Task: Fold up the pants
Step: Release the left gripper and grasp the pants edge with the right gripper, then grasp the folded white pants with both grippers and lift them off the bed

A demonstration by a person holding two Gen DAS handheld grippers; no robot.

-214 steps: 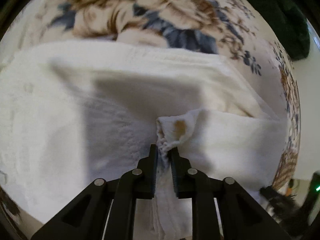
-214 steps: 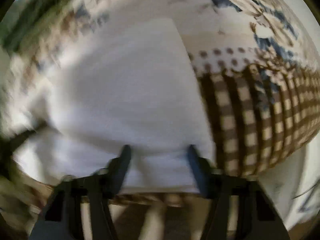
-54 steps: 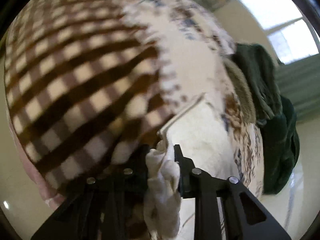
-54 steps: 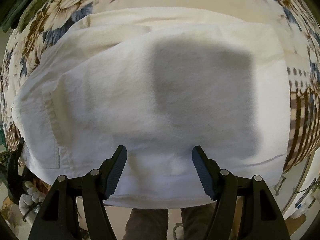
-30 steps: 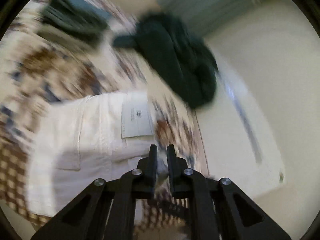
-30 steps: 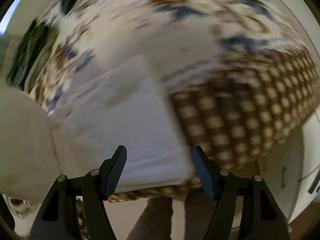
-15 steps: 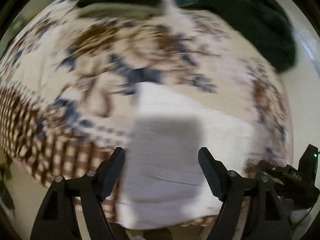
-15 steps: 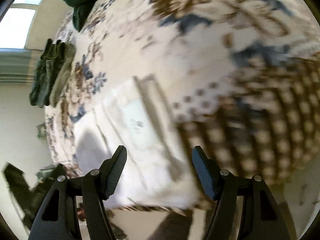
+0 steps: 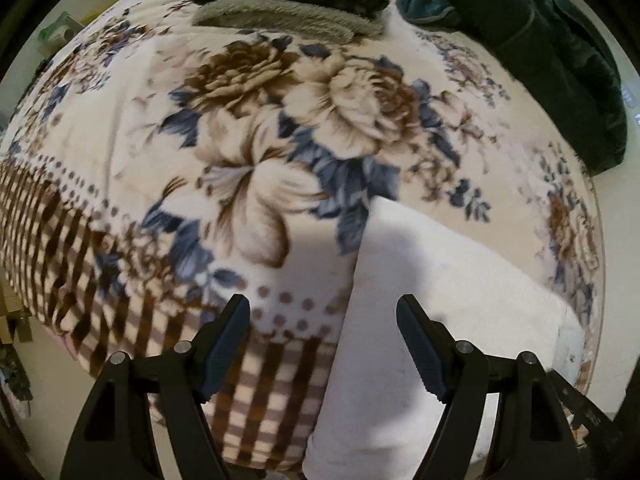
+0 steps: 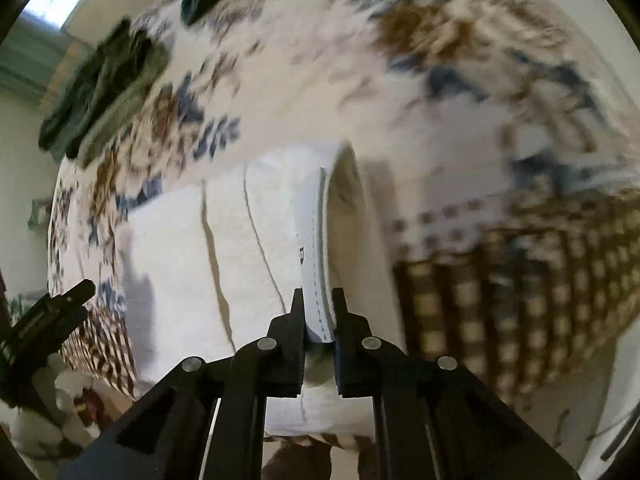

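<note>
The white pants (image 9: 440, 304) lie folded near the front edge of the floral blanket (image 9: 260, 128). My left gripper (image 9: 323, 340) is open and empty, hovering over the pants' left edge. In the right wrist view my right gripper (image 10: 318, 306) is shut on the pants (image 10: 240, 248), pinching an upstanding fold of the waistband edge. The left gripper's body shows at that view's far left (image 10: 40, 320).
Folded green and grey garments (image 9: 288, 0) are stacked at the blanket's far edge, and a dark green garment (image 9: 560, 60) is heaped at the far right. The blanket's brown checked border (image 9: 80, 272) hangs over the near edge.
My left gripper let go of the pants and opened, then swung left over their edge. My right gripper closed on the waistband fold.
</note>
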